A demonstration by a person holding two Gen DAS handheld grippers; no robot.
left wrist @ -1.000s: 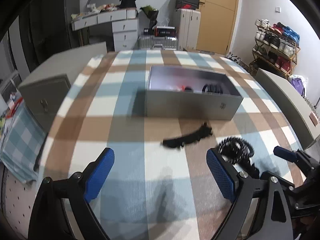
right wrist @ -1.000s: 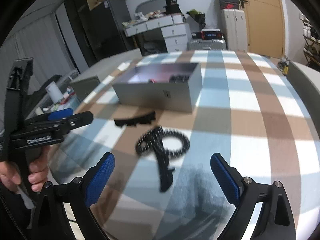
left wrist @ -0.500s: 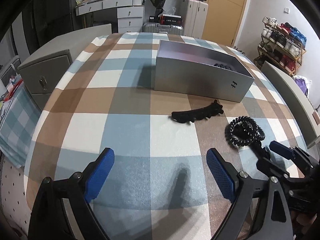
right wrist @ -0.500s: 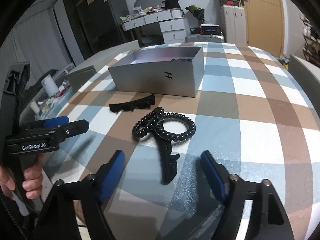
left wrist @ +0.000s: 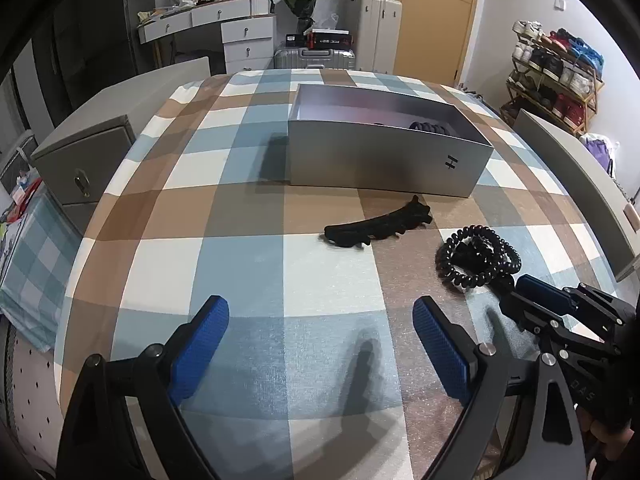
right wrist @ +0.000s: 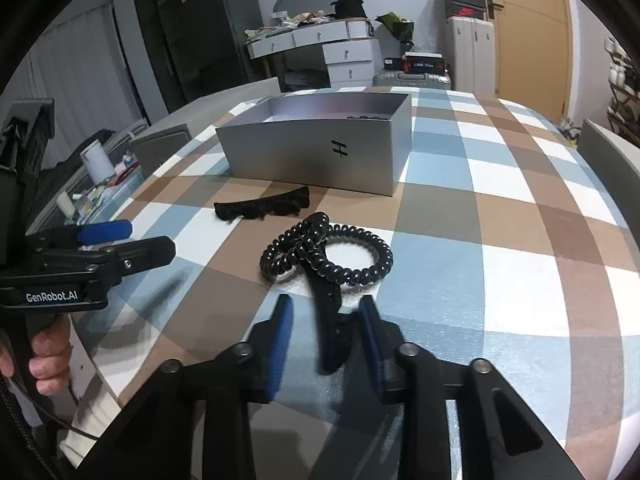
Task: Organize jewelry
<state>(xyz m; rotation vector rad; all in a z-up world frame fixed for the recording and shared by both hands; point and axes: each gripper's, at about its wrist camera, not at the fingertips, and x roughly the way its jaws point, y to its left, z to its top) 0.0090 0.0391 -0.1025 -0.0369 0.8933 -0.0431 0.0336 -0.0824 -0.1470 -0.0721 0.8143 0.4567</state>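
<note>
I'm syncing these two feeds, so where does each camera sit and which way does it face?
Left wrist: on the left gripper, angled down across the checked table at the grey box; its open blue fingers show.
Right wrist: on the right gripper, closing around the black clip by the coil hair tie.
Shared: box, hair tie, black lace strip, each other's gripper.

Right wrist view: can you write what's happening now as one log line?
right gripper: fingers closing around black hair clip | left gripper: open, empty | coil hair tie: on clip | grey box: open
</note>
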